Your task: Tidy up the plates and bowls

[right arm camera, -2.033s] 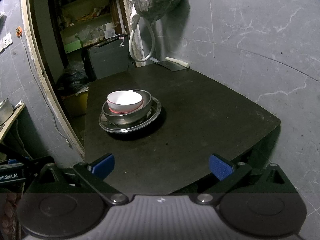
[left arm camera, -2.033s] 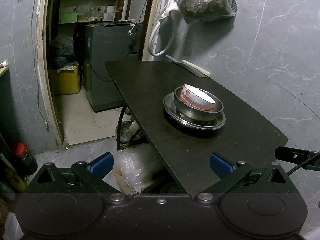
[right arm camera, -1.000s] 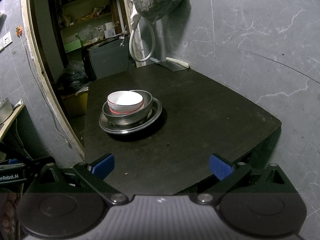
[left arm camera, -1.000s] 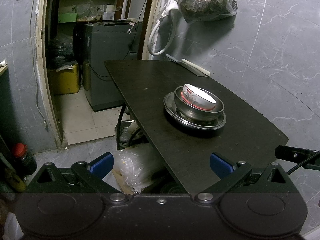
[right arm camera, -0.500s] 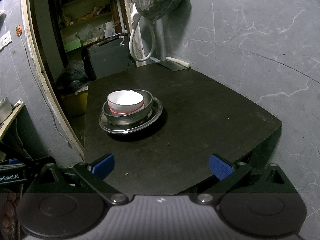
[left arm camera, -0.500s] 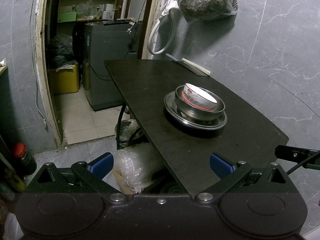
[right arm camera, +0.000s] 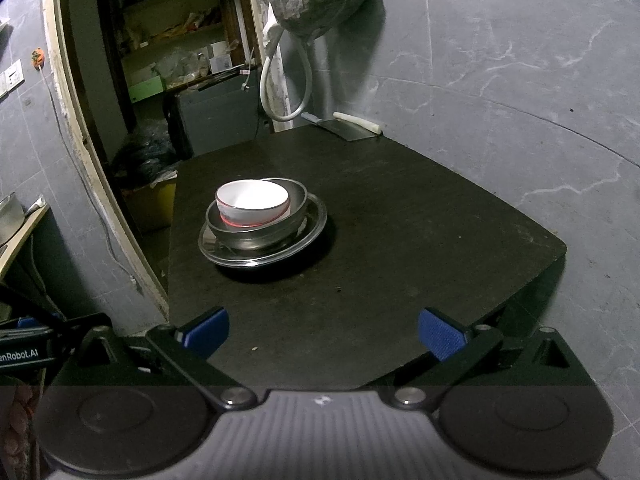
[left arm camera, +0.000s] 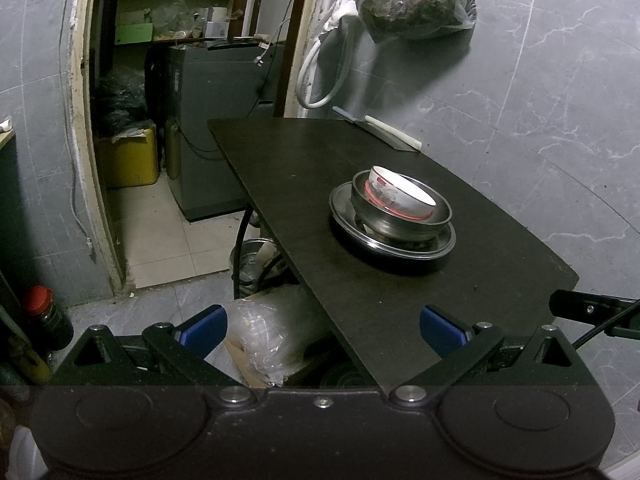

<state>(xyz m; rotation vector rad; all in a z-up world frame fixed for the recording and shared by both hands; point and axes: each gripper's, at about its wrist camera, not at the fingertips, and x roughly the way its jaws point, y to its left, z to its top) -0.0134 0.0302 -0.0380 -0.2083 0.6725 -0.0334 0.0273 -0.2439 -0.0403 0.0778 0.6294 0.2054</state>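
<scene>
White ceramic bowl w/ red band (right arm camera: 252,200) in steel bowl (right arm camera: 256,230) on round steel plate (right arm camera: 262,250), dark table (right arm camera: 400,240), left gripper (left arm camera: 322,330) & right gripper (right arm camera: 323,330) spread wide, empty, well apart from stack

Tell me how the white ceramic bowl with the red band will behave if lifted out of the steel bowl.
The white ceramic bowl with the red band sits tilted inside the steel bowl, so it may rock when touched. Its glossy surface probably slips between jaws. Being ceramic, it likely chips if dropped.
</scene>
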